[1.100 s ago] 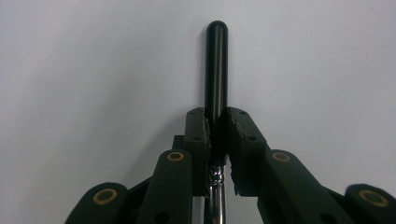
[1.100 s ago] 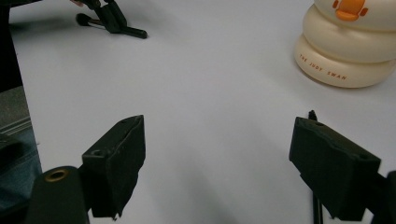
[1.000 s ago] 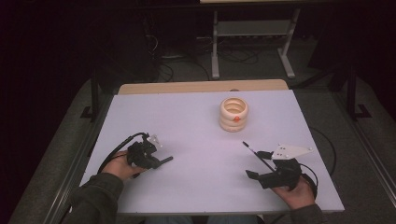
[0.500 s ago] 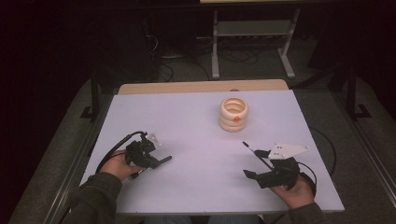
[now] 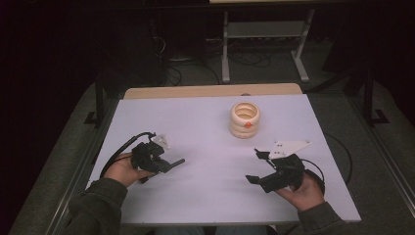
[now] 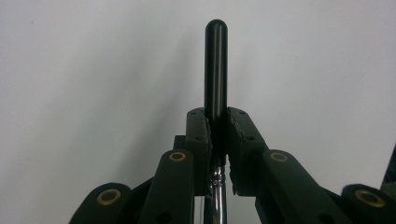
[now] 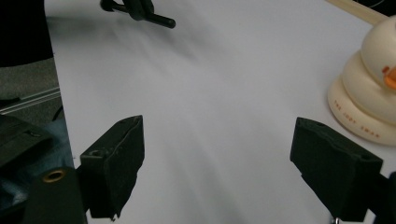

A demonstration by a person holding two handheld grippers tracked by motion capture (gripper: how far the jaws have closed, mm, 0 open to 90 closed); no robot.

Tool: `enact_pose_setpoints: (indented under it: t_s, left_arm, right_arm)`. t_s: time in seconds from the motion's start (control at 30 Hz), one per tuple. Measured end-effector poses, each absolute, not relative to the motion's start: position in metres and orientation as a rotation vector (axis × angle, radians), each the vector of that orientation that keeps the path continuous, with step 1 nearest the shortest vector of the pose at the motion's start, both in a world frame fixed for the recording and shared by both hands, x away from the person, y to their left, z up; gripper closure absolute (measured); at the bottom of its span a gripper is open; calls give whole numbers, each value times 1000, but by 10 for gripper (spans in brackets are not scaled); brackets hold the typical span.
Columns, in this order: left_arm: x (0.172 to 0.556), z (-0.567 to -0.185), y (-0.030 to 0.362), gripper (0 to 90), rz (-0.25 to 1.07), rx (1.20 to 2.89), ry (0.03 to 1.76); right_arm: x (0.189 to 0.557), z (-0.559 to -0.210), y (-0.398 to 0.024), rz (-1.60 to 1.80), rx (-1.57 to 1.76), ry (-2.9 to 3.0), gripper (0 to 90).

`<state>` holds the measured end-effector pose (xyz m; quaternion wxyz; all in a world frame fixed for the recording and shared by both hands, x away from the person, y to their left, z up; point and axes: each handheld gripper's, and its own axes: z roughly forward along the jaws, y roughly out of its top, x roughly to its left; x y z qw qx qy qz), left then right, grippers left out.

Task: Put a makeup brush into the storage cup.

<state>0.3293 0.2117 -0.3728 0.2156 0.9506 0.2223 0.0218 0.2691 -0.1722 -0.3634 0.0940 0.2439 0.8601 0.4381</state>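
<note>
Both hands have lifted a little off the counter (image 5: pixel 195 122) since the earlier frames, and the right one has drawn slightly toward the middle; the cream ringed holder (image 5: pixel 245 120) has not shifted. The fingers (image 6: pixel 198 135) of the left gripper (image 5: pixel 166 164) are clamped together on a slim black-handled tool (image 6: pixel 215 70), whose rounded black end sticks out past the tips while a shiny metal shaft runs back between the jaws. The left gripper sits well to the near left of the holder, with the tool's handle pointing roughly across the counter toward the right gripper (image 5: pixel 257 166). That one's fingers (image 7: pixel 116 154) stand wide apart with nothing between them, and it hangs near and just to the right of the holder, which shows at the edge of the right gripper view with an orange mark on its side. As for progress, the tool looks securely picked up, so that step seems done. What probably remains is carrying it over to the holder, still well apart from it, and setting it into the open top, perhaps with the free gripper steadying the holder.
</note>
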Motion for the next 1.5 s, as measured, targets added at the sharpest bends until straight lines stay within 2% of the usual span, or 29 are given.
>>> enact_pose_setpoints:
  t_s: [0.5, 1.0, 1.03, 1.1, 1.17, 1.27, 1.3, 1.5]
  left_arm:
    - [317, -355, 185, 798, 50, 2628, 452]
    - [304, -347, 149, 798, 10, 2617, 284]
    - [300, -347, 143, 798, 0, 2622, 258]
    - [299, -346, 139, 798, 13, 2636, 231]
    - [293, -344, 132, 798, 31, 2636, 166]
    - [291, -344, 127, 798, 28, 2639, 149]
    - [290, -344, 125, 798, 27, 2638, 142]
    - [288, -343, 117, 798, 30, 2639, 86]
  right_arm:
    - [291, -343, -131, 1250, 523, 2686, 190]
    - [305, -345, -98, 1211, 364, 2799, 264]
    - [304, -349, -93, 1182, 311, 2824, 318]
    - [303, -351, -90, 1170, 291, 2834, 331]
    - [301, -354, -85, 1155, 204, 2845, 397]
    - [302, -356, -82, 1154, 207, 2876, 439]
    - [301, -357, -81, 1150, 177, 2899, 481]
    - [299, -359, -80, 1138, 157, 2919, 539]
